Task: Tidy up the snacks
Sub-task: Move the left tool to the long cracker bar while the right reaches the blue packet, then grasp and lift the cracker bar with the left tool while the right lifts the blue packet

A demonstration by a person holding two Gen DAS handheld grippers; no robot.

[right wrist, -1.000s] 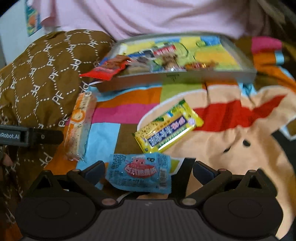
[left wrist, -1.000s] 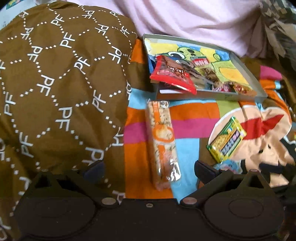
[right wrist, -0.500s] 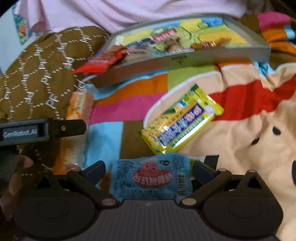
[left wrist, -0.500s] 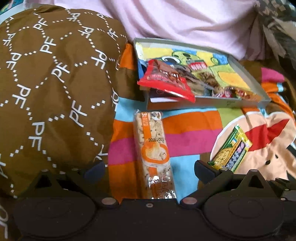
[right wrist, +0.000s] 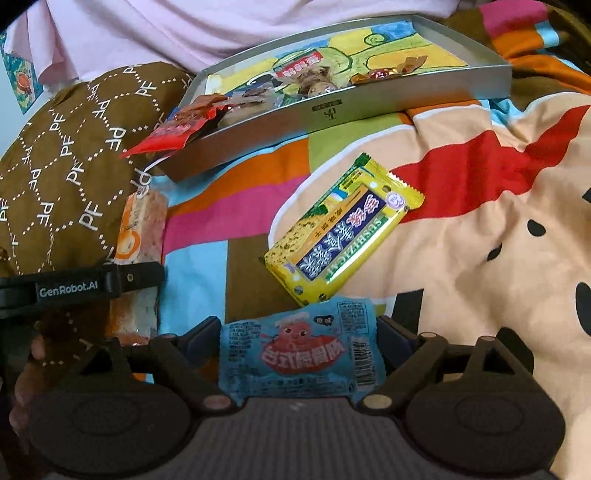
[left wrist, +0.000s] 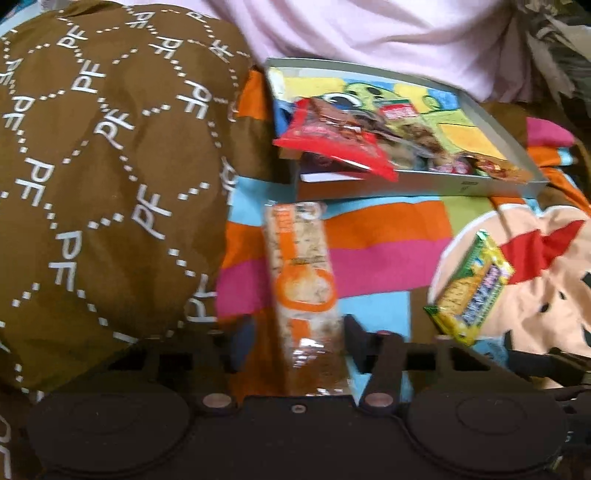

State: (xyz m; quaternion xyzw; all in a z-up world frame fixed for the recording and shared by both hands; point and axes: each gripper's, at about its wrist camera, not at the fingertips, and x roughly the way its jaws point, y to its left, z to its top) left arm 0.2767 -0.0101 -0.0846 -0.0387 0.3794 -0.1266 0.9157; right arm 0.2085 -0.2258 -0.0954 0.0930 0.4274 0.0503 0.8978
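A long orange cracker pack (left wrist: pixel 299 258) lies on the colourful blanket (left wrist: pixel 376 262). My left gripper (left wrist: pixel 297 332) is closing on its near end, with the pads against its sides. In the right wrist view that pack (right wrist: pixel 142 221) shows at the left, crossed by a left finger (right wrist: pixel 136 277). A blue snack packet (right wrist: pixel 299 354) lies flat between the jaws of my right gripper (right wrist: pixel 301 332), which are closing and just reach its side edges without squeezing it. A yellow snack pack (right wrist: pixel 343 236) lies beyond it. Further back, the grey tray (right wrist: pixel 332 110) holds several snacks.
A red packet (left wrist: pixel 332 144) hangs over the tray's near left corner. A brown patterned cushion (left wrist: pixel 92 184) bulges close on the left. Pink cloth (left wrist: pixel 369 33) lies behind the tray. A hand (right wrist: pixel 26 369) holds the left gripper.
Both grippers came down and forward over their snacks. The left jaws narrowed from wide open onto the orange pack. The right jaws drew in to the blue packet's edges.
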